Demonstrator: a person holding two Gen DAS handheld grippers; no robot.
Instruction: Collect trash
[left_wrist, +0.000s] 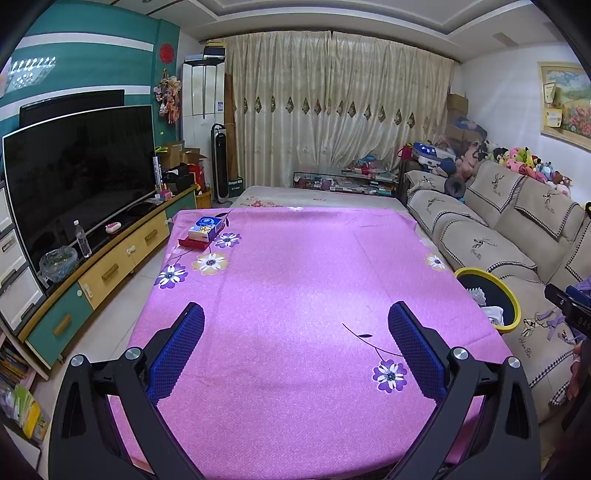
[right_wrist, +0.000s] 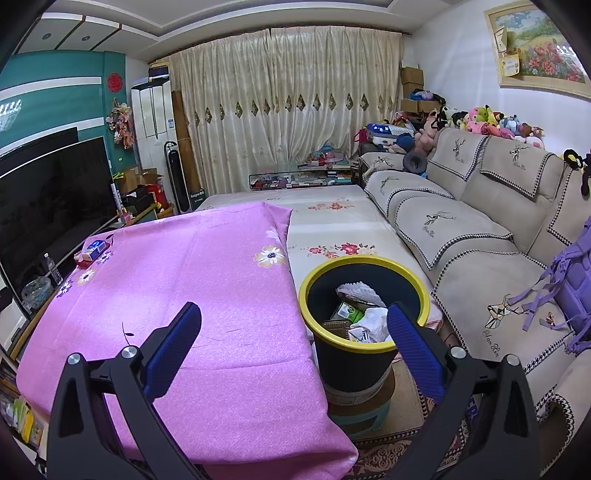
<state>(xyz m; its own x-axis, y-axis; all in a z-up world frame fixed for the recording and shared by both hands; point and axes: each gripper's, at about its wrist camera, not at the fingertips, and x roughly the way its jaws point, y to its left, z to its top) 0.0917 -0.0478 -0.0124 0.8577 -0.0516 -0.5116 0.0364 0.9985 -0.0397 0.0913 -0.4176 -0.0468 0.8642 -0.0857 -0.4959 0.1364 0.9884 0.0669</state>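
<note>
1. Living room setup: pink flowered cloth (left_wrist: 295, 295) over the bench, sofa (right_wrist: 480, 258) along the right, TV (left_wrist: 74, 177) on the left.
2. Left claw (left_wrist: 295, 343) hangs over the near middle of the cloth, fingers spread wide, holding nothing.
3. Right claw (right_wrist: 293, 339) is spread wide too and empty, with its right finger in front of the bin (right_wrist: 364, 321).
4. Trash sits in that yellow-rimmed bin, just off the bench's right edge: crumpled tissue (right_wrist: 373, 321) and a green carton (right_wrist: 347, 312).
5. I'd guess it's all light and squashy, so pinch the tissue mid-wad and take the carton across its flat sides.
6. Far left there's a blue tissue box (left_wrist: 205, 227), probably not trash.
</note>
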